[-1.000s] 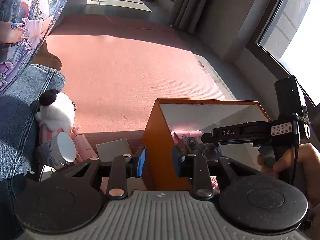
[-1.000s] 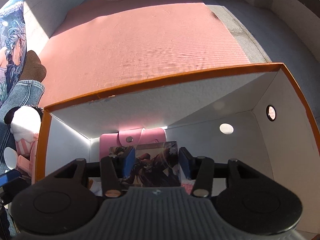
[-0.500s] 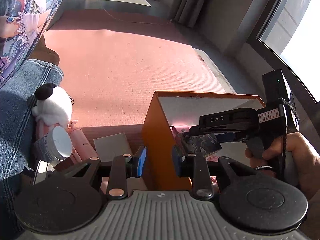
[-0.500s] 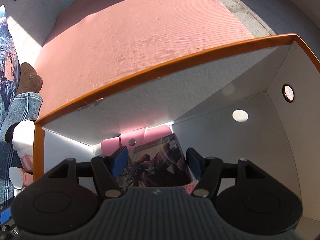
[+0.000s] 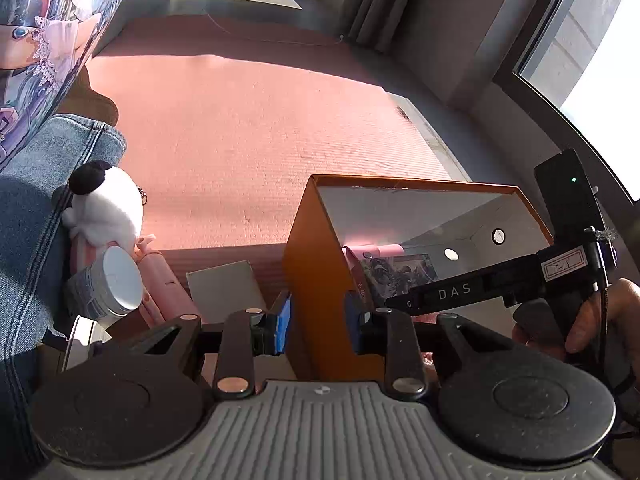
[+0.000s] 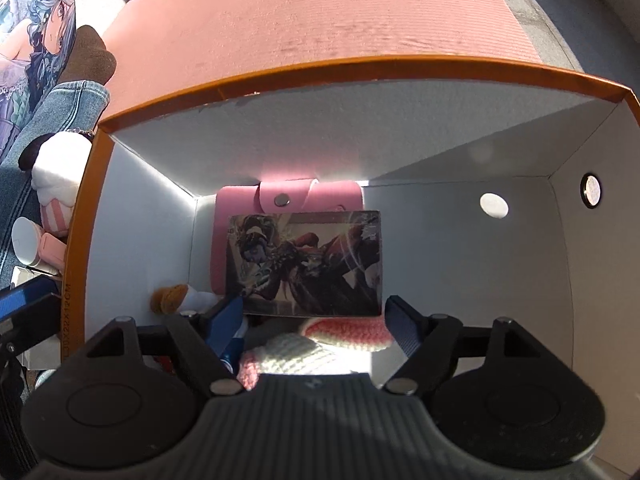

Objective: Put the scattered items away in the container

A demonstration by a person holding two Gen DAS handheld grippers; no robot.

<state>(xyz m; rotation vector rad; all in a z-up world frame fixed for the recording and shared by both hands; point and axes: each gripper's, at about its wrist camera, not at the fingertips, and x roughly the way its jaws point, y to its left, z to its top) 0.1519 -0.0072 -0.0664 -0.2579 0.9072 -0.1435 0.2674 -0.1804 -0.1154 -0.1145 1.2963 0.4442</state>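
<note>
On the pink mat, the card (image 6: pixel 304 262) lies in the box (image 6: pixel 280 76), just beyond the right gripper (image 6: pixel 314 316), whose jaws have just spread wide, empty.

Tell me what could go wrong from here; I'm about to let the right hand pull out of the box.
The right gripper has just been opening, and the picture card leans unsupported against the pink wallet, so a finger could knock it over when withdrawing. The left gripper pinches the orange box wall; a nudge could tilt it.
</note>
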